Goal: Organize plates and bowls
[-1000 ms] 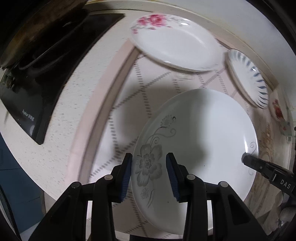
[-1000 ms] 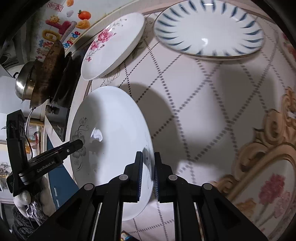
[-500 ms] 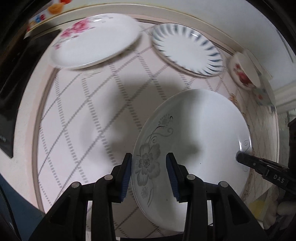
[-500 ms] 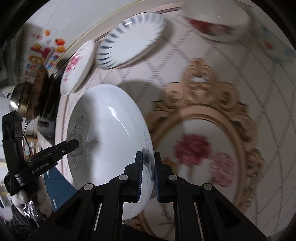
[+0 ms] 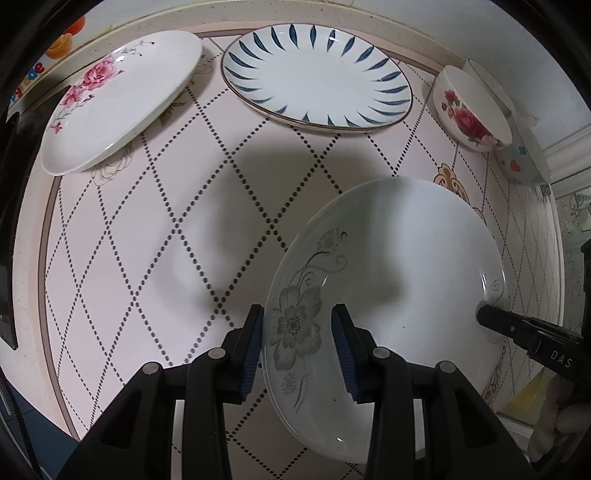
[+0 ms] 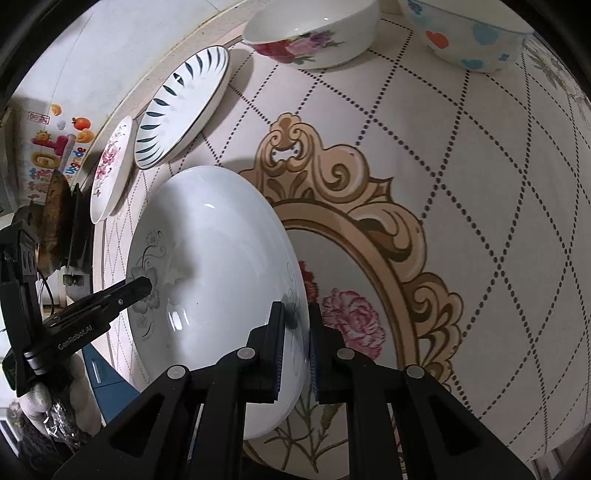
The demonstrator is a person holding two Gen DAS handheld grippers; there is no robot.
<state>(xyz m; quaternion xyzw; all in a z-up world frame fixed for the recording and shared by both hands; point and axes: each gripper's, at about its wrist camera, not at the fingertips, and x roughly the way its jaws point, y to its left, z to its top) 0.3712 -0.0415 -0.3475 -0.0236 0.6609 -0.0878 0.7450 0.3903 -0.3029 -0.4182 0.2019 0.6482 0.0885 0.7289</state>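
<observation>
While both hand-held grippers pinched opposite rims, the plate (image 5: 388,266) hung tilted over the table (image 5: 147,240). Left hand-held gripper (image 5: 297,347) and right hand-held gripper (image 6: 295,347) each gripped it.

The grey-flowered plate (image 5: 388,266) hides part of the mat's gold frame (image 6: 402,236); the heart-patterned bowl (image 6: 469,33) is cut off at the top edge.

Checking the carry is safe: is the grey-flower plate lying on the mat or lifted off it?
Lifted. The grey-flower plate hangs tilted above the mat, its rim gripped by both tongs, left and right.
</observation>
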